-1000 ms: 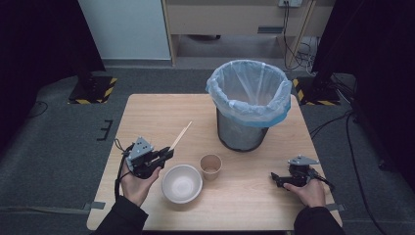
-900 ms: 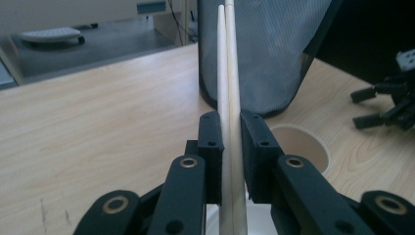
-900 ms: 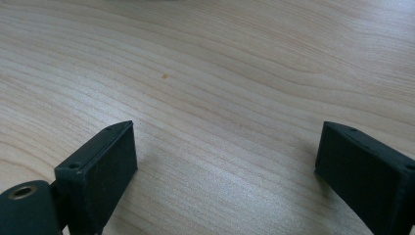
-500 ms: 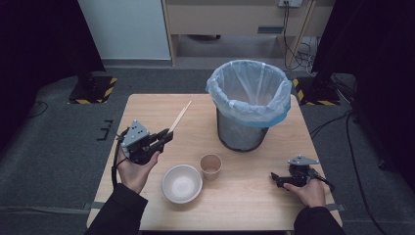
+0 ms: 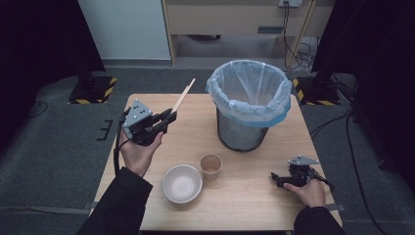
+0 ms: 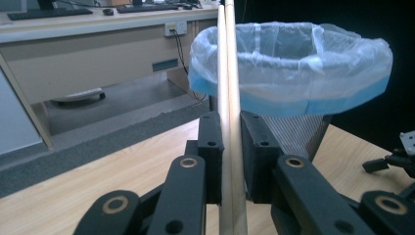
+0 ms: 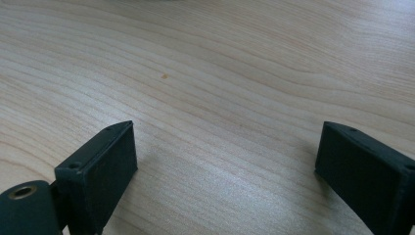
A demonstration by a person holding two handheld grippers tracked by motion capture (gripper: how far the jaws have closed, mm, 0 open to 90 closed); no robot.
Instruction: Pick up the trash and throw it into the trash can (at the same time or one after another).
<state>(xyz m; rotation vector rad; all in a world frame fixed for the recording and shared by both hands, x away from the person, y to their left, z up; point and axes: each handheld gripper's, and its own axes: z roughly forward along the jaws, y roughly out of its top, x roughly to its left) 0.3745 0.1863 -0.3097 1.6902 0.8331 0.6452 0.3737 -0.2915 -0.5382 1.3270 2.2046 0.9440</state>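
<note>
A pair of wooden chopsticks (image 5: 182,96) is clamped in my left gripper (image 5: 169,116), held above the table's left side and pointing up and away toward the far edge. In the left gripper view the chopsticks (image 6: 227,73) run straight up between the shut jaws, with the lined bin (image 6: 293,68) behind them. My right gripper (image 5: 275,179) rests low on the table at the front right, jaws wide apart (image 7: 225,161) over bare wood, nothing between them.
A mesh waste bin (image 5: 248,105) with a blue-white plastic liner stands at the table's far middle-right. A paper cup (image 5: 211,165) and a white bowl (image 5: 182,183) sit near the front centre. The wooden table (image 5: 254,205) ends close behind the bowl.
My left gripper has lifted the chopsticks off the table and carried them up and away from the bowl. The right gripper has stayed put.
</note>
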